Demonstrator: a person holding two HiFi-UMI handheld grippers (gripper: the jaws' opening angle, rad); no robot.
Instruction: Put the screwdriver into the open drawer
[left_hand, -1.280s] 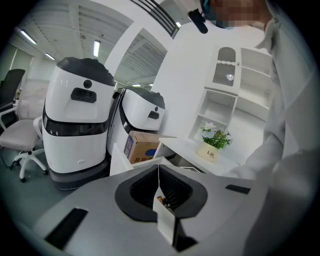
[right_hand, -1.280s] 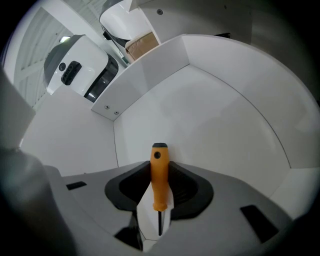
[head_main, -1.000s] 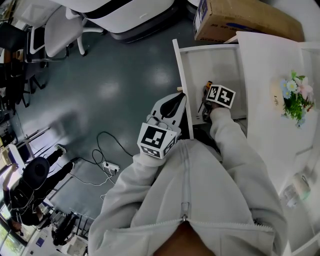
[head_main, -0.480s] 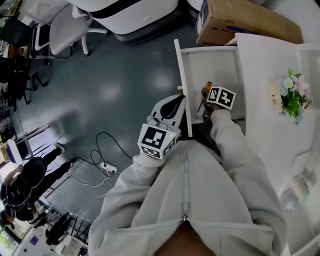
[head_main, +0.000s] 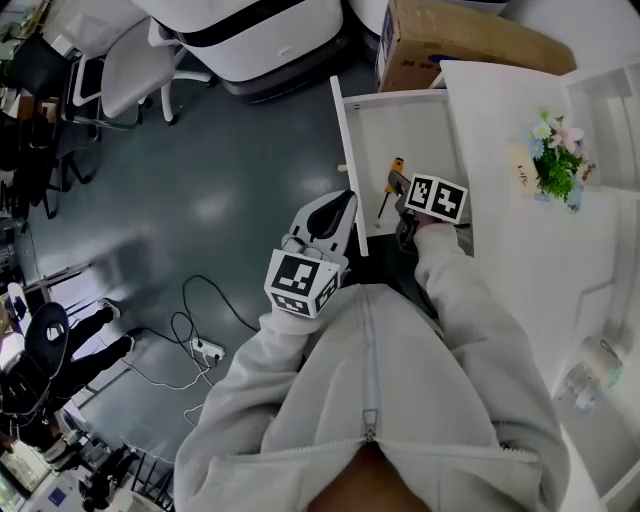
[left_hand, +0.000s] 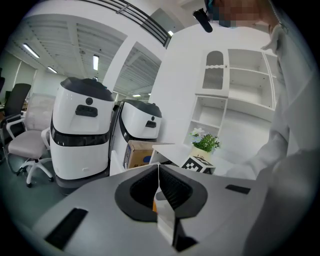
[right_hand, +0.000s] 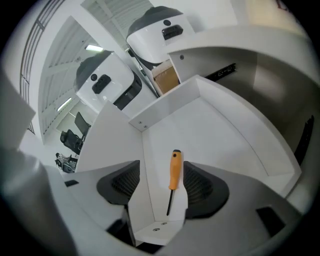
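The orange-handled screwdriver (head_main: 390, 186) lies loose on the floor of the open white drawer (head_main: 425, 125), close behind its front panel. In the right gripper view the screwdriver (right_hand: 173, 173) shows between the spread pads, well below them and touching neither. My right gripper (head_main: 404, 201) hangs over the drawer's near end, and its jaws (right_hand: 162, 182) are opening. My left gripper (head_main: 337, 209) is shut with nothing in it, just outside the drawer front. Its closed jaws (left_hand: 159, 183) point level toward the room.
A cardboard box (head_main: 470, 48) sits beyond the drawer. The white desk (head_main: 600, 260) to the right carries a potted flower (head_main: 556, 166) and a clear bottle (head_main: 590, 373). White machines (head_main: 250, 30), an office chair (head_main: 120, 68) and a power strip with cable (head_main: 205, 348) stand on the grey floor.
My right gripper has opened and lifted off the screwdriver, which now lies alone on the drawer floor. The left gripper has shifted slightly.
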